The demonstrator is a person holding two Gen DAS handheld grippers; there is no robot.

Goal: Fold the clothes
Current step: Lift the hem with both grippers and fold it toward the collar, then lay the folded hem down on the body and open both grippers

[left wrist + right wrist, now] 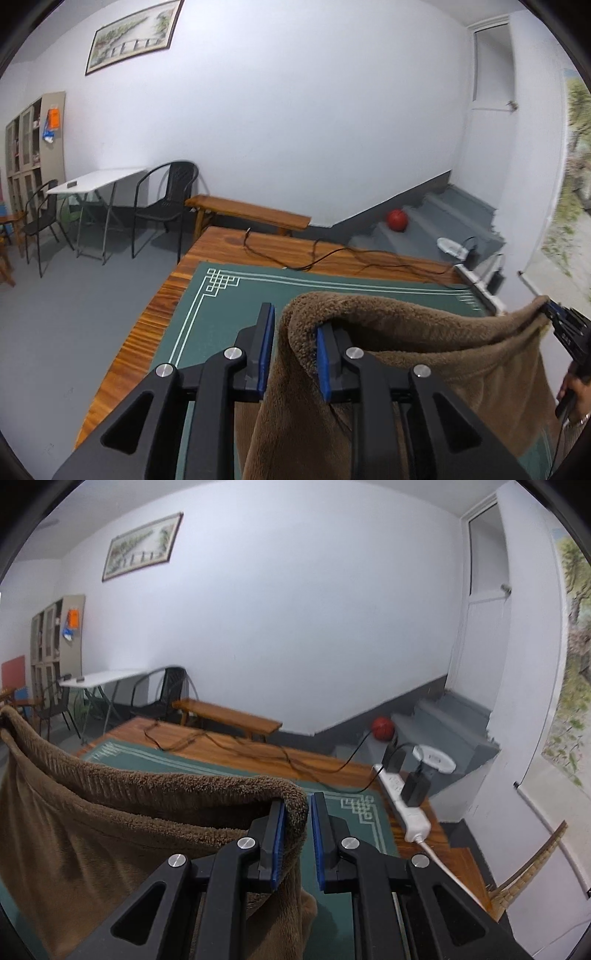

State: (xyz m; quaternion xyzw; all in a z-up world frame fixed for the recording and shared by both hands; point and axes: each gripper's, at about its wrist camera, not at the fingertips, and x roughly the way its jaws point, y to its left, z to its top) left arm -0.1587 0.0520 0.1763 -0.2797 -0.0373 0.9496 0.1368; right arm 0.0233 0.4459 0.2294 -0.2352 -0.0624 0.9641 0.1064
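Both tools point(293, 345) point(297, 836) level, brown fleece point(424, 354) hanging between

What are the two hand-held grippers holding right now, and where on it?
Both hold one brown fleece garment, lifted above the green mat: the left hand-held gripper and right hand-held gripper each grip an opposite end of its top edge.

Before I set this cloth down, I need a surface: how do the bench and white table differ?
The bench is low, narrow, brown wood; the white table is taller, on thin metal legs. The bench is bare; the white table carries a small dark object. Both stand near the white wall.
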